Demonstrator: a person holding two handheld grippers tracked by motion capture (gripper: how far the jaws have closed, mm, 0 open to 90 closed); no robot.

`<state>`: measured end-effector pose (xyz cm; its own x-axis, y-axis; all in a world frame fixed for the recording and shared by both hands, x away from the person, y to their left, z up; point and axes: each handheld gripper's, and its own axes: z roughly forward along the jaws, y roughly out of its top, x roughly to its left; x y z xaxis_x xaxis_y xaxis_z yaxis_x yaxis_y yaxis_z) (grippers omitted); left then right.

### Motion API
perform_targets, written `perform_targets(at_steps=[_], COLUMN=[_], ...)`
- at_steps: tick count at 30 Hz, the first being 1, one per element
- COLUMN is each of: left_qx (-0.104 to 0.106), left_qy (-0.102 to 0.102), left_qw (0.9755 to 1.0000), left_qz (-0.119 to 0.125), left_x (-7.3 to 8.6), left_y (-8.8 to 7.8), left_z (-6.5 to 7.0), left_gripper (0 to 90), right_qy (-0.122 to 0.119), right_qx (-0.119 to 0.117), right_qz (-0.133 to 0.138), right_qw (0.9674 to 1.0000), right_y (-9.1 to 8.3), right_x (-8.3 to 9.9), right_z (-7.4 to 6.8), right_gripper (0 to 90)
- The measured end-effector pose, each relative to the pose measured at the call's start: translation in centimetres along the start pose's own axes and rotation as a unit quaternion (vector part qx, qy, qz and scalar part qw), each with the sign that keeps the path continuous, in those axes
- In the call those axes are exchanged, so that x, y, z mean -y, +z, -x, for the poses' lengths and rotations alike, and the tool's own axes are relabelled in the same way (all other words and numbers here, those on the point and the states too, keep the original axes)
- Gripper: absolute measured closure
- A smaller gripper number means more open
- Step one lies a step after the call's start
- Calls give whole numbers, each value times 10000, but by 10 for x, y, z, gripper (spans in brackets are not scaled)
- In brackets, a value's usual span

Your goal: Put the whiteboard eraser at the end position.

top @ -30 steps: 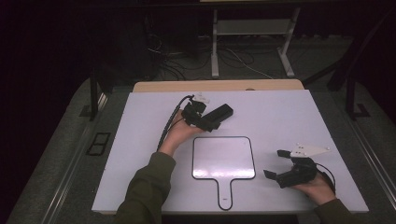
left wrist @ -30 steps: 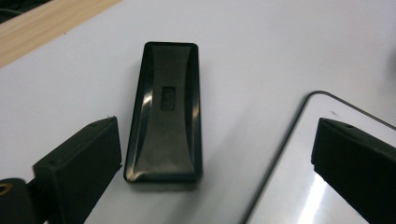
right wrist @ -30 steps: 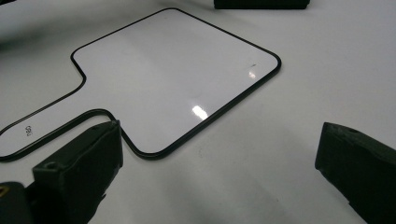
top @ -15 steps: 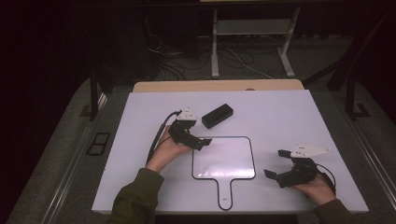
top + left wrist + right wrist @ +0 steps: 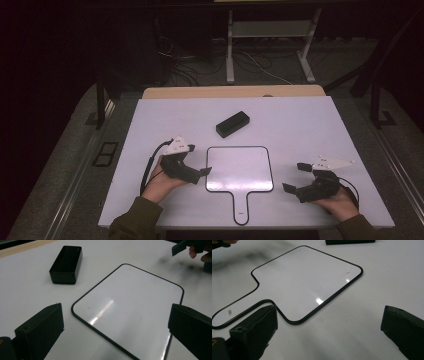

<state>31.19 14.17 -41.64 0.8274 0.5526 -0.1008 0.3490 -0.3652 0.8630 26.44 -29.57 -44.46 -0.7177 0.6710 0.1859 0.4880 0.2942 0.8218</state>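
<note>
A white board (image 5: 240,169) with a black rim and a short handle (image 5: 241,207) lies flat at the near middle of the table. Beyond it a black block (image 5: 232,123) lies by itself. My left gripper (image 5: 198,160) rests just left of the board, open, with nothing between its jaws. In the left gripper view, the left gripper (image 5: 116,307) frames the board's corner (image 5: 130,302), with the block (image 5: 66,263) farther off. My right gripper (image 5: 295,177) stands open and empty to the right of the board. In the right gripper view, the right gripper (image 5: 329,308) faces the board (image 5: 307,277).
The white tabletop (image 5: 310,125) has a wooden strip (image 5: 230,92) along its far edge. Behind it, cables and a metal stand (image 5: 270,35) sit on the dark floor. Bare table lies to the right of the block and board.
My left gripper has left the black block on the table and drawn back toward the person, ending beside the board's left edge. The right gripper has stayed put.
</note>
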Motion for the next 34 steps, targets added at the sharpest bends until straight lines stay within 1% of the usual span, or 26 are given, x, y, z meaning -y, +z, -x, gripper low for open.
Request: perform_targets(at_steps=[5, 10, 13, 15, 16, 19, 22, 29, 34], left_qx=[-29, -204, -235, -215, -200, -209, -165, -120, -106], left_qy=[-71, -116, -190, -288, -274, -232, -252, -243, -239], left_qw=[10000, 9997, 9995, 9993, 9994, 9995, 9995, 9996, 9997], left_qz=[27, 92, 29, 26, 13, 7, 57, -2, 17], left_x=[18, 33, 43, 48, 50, 51, 50, 49, 48], left_y=[-14, -28, -33, -36, -37, -39, -39, -35, -34], left_z=[2, 4, 3, 3, 3, 3, 3, 5, 6], left_gripper=[0, 0, 0, 0, 0, 0, 0, 0, 0], right_qy=[-11, -63, -66, -61, -72, -74, -75, -78, -96], right_qx=[22, 31, 37, 41, 42, 44, 51, 68, 72], right_qz=[-18, -30, -28, -37, -41, -47, -57, -60, -48], right_qw=[10000, 10000, 10000, 10000, 10000, 10000, 9999, 9999, 9999], right_y=[0, 1, 1, 1, 2, 2, 2, 2, 1], right_x=[0, 0, 0, 0, 0, 0, 0, 0, 1], right_z=[-1, -1, -2, -2, -2, -2, -3, -2, -2], right_gripper=[0, 0, 0, 0, 0, 0, 0, 0, 0])
